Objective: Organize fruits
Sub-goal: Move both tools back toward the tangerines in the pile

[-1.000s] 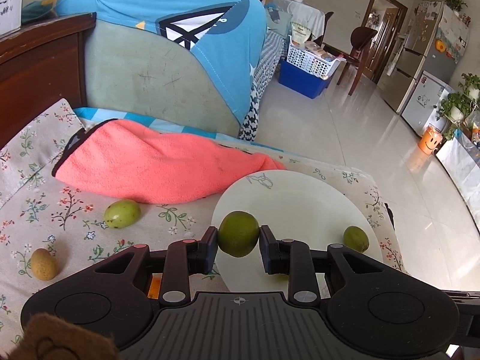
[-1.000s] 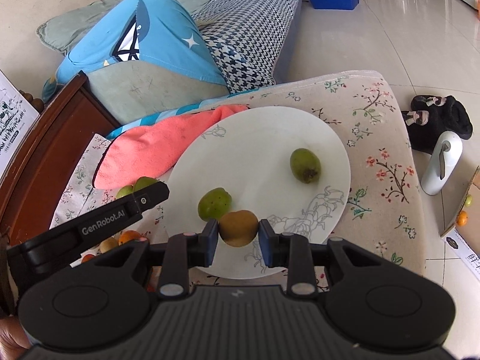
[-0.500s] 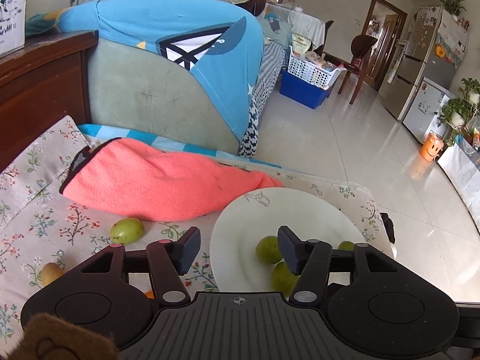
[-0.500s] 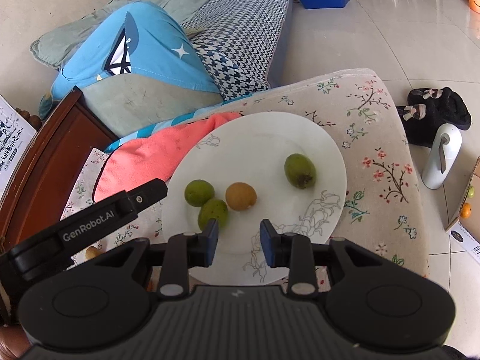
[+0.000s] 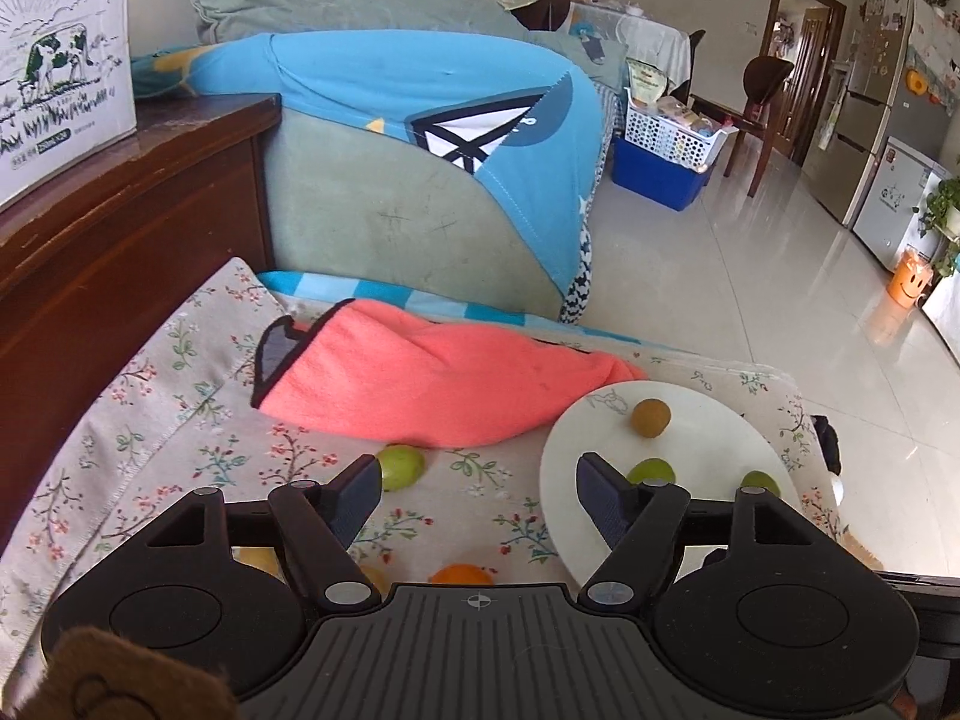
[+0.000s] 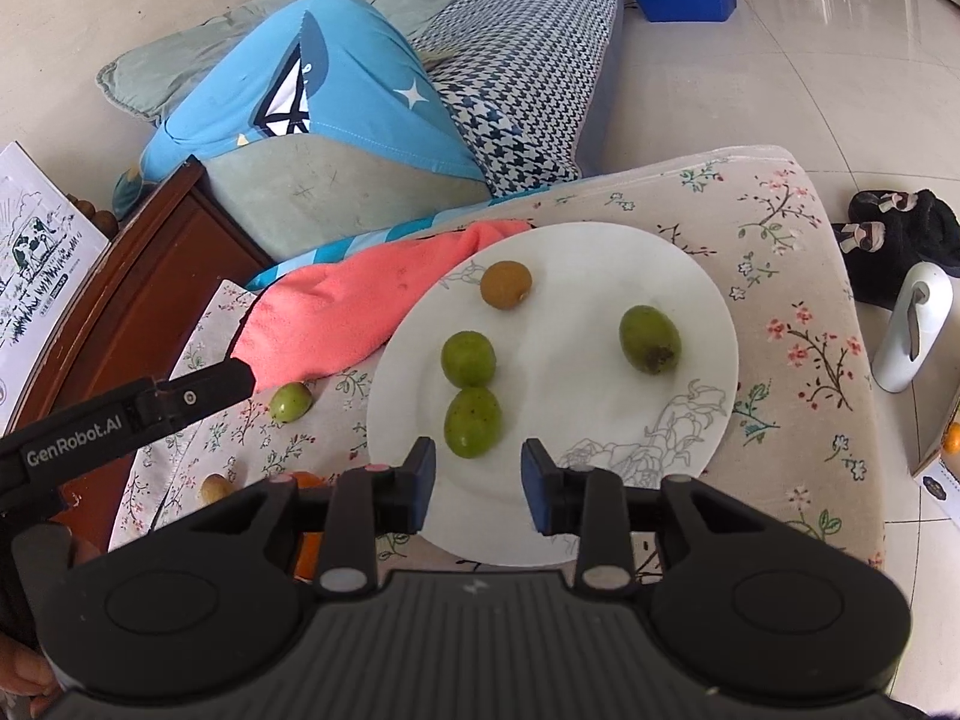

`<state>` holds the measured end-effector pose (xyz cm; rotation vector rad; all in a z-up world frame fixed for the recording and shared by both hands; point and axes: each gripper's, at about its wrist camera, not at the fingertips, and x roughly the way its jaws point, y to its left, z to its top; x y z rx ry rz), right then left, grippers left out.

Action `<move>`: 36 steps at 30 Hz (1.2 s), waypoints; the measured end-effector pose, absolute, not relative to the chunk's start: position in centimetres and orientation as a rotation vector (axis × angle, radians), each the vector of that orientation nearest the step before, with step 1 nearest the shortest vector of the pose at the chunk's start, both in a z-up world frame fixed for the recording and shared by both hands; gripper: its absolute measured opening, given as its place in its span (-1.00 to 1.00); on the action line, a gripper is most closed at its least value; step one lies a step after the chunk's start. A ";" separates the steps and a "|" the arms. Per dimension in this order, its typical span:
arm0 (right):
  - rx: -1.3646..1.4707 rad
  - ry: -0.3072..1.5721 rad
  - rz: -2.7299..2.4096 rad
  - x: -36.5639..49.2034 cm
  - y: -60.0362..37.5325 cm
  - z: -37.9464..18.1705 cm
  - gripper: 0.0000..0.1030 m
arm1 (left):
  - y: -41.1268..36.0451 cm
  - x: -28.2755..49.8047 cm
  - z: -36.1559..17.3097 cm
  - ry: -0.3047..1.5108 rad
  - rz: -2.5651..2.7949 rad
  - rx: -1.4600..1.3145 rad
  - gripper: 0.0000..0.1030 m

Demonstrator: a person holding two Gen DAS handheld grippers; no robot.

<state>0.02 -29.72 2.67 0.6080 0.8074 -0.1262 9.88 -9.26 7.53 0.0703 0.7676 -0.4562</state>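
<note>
A white plate (image 6: pixel 576 384) on the flowered cloth holds three green fruits (image 6: pixel 472 422) and one brown fruit (image 6: pixel 506 284). My right gripper (image 6: pixel 478 474) hangs over the plate's near edge, open, with nothing between its pads; the nearest green fruit lies just ahead of it. My left gripper (image 5: pixel 478 483) is above the cloth left of the plate (image 5: pixel 708 420), its jaws opening and empty. Beyond its left finger lies a loose green fruit (image 5: pixel 401 467); an orange fruit (image 5: pixel 462 574) peeks out under its body. One left finger (image 6: pixel 198 390) shows in the right wrist view.
A pink towel (image 5: pixel 432 384) lies behind the fruit, touching the plate's far rim. A dark wooden cabinet (image 5: pixel 120 228) bounds the left side and a cushioned sofa (image 5: pixel 390 222) the back. Black slippers (image 6: pixel 894 240) and a white bottle (image 6: pixel 912 324) sit on the floor to the right.
Both grippers let go of their fruit onto the plate: the left dropped a green one, the right the brown one. The left opened wide and drew back up to the left.
</note>
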 end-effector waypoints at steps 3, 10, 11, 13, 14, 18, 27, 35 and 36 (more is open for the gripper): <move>0.588 0.810 -0.102 0.2 -29.0 2.7 -0.36 | -7.9 9.8 7.8 0.766 -0.430 0.062 0.41; 0.525 0.813 -0.013 0.4 -26.8 2.8 -0.36 | -5.1 10.0 7.5 0.790 -0.379 0.034 0.48; 0.519 0.815 0.003 0.4 -26.6 2.7 -0.36 | -4.7 10.1 7.4 0.796 -0.370 0.029 0.48; 0.510 0.817 0.029 0.5 -26.0 2.7 -0.36 | -3.9 10.3 7.1 0.803 -0.349 0.024 0.48; 0.508 0.817 0.039 0.6 -25.8 2.7 -0.36 | -3.6 10.4 6.9 0.808 -0.338 0.022 0.48; 0.484 0.820 0.068 1.0 -24.7 2.7 -0.36 | -2.4 10.6 6.2 0.839 -0.316 0.009 0.48; 0.463 0.854 0.092 2.2 -22.6 2.0 -0.36 | -0.5 11.1 4.7 0.878 -0.263 0.021 0.48; 0.468 0.896 0.085 3.1 -21.4 1.0 -0.36 | -0.2 11.7 2.3 0.949 -0.244 0.023 0.46; 0.466 0.900 0.083 3.3 -21.2 0.8 -0.36 | -0.3 11.8 2.1 0.954 -0.244 0.022 0.46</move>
